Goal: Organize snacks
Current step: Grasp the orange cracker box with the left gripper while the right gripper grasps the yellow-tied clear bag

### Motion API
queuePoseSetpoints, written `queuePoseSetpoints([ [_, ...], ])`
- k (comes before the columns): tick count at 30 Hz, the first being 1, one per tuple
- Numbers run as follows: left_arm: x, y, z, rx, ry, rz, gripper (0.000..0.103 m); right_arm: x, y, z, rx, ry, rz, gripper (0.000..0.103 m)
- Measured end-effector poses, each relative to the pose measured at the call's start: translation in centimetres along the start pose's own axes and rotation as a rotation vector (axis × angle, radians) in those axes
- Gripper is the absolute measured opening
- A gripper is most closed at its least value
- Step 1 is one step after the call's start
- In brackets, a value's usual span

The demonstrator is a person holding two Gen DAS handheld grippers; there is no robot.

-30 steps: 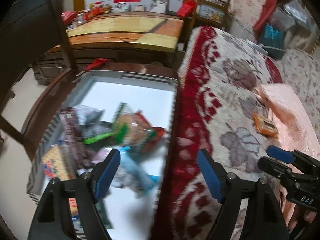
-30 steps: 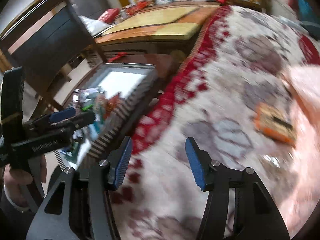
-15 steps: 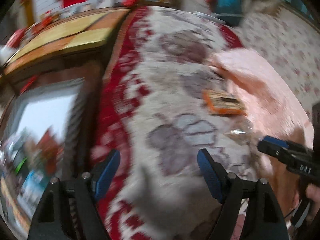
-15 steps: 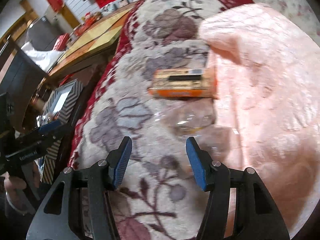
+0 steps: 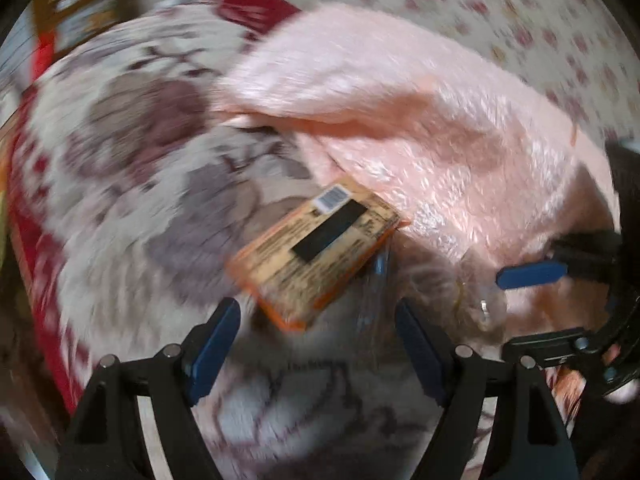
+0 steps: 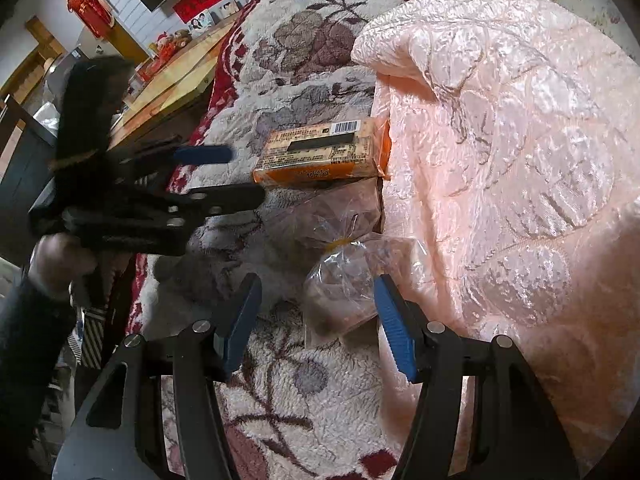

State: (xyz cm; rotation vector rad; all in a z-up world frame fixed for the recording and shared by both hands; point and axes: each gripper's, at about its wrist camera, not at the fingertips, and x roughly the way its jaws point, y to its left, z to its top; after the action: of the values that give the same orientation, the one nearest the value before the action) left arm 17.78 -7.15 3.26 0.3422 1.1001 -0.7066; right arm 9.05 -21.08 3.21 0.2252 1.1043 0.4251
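Your right gripper (image 6: 316, 320) has just been opening its jaws, and they now stand fairly wide to either side of the clear snack bag (image 6: 340, 288) without pressing on it; your left gripper (image 5: 316, 344) is spread wide and empty, poised just short of the orange snack box (image 5: 316, 252). Both snacks lie on the floral blanket (image 6: 288, 384), right against the edge of the pink quilt (image 6: 520, 160) — the box at the fold, the bag just below it. The risk, as I judge it, is the bag: its film is thin and slack, so the pads could pinch only loose plastic and let the contents sag or slip, or catch quilt fabric along with it. The box lies askew to your left jaws; closing across a corner could twist it or push it under the quilt's fold. The two grippers are also near each other, so they could collide. Hard to make out: the left view is smeared with blur, the bag barely shows there, what is inside the bag is unclear, and the box's printing cannot be read.
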Motion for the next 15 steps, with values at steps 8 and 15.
queuePoseSetpoints([
  [8, 3.4, 0.7, 4.1, 0.092, 0.057, 0.005, 0.09, 0.3, -0.7, 0.1, 0.002, 0.003, 0.013, 0.06],
  [15, 2.4, -0.3, 5.0, 0.279, -0.001, 0.118, 0.091, 0.3, -0.4, 0.0, -0.046, 0.001, 0.005, 0.06],
])
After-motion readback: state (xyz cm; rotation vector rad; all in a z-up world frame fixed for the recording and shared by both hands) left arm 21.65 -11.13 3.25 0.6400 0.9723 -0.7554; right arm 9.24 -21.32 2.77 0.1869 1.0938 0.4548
